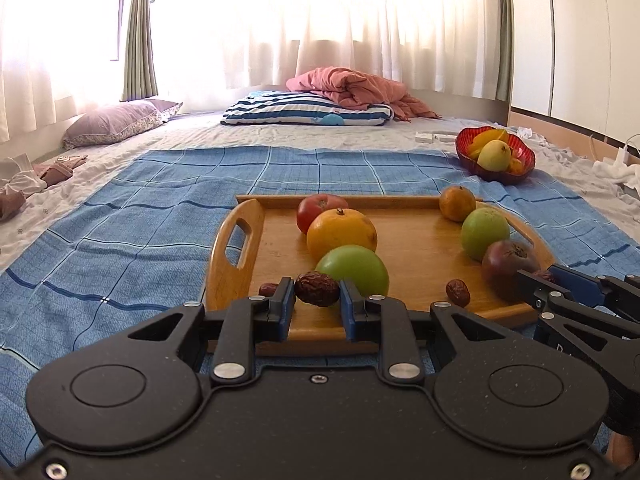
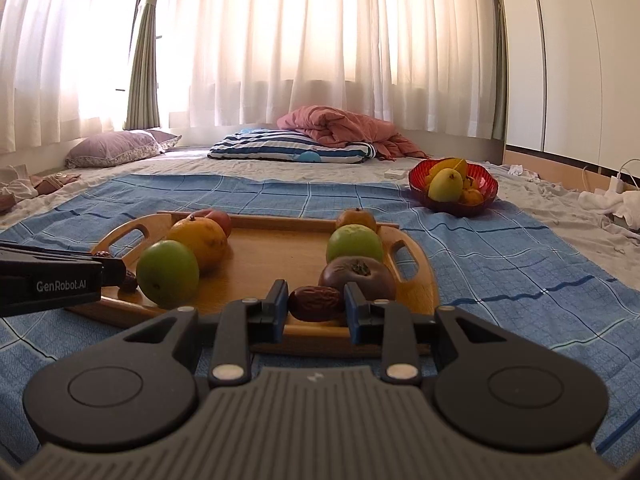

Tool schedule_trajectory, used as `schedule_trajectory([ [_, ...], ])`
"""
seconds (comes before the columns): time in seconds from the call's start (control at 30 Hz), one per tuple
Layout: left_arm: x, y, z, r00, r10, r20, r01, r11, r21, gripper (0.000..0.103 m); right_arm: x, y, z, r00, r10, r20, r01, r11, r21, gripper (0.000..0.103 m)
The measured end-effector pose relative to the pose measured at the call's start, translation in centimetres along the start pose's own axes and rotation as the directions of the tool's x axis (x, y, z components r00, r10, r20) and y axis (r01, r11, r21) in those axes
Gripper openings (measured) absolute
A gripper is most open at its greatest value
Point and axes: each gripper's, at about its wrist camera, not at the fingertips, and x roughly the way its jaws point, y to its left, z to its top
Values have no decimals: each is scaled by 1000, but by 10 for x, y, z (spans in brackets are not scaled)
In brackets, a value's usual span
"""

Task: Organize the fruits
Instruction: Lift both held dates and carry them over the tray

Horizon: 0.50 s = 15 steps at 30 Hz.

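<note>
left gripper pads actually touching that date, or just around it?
Touching. The left wrist view shows the left gripper with both blue pads pressed against the ends of the wrinkled date, which hangs above the wooden tray, no gap either side.

both cameras sit just behind their own jaws, low over the bed, angled slightly downward and facing the curtained window [image 1: 320,20]. the left wrist view looks over the near edge of the wooden tray [image 1: 400,240] from close range, left of centre. the right wrist view looks at the same tray [image 2: 280,248] from its right. both views share the tray, the blue checked cloth [image 1: 140,220], the red bowl [image 2: 454,186] and the pillows.
</note>
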Motion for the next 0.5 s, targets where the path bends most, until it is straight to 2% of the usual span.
schedule_trajectory([
  [0.27, 21, 20, 19, 1000, 18, -25, -19, 999, -29, 23, 23, 3, 19, 999, 43, -33, -42, 999, 26, 35],
  [0.5, 44, 34, 33, 999, 2, -48, -5, 998, -68, 23, 46, 10, 33, 997, 58, -47, -57, 998, 21, 35],
])
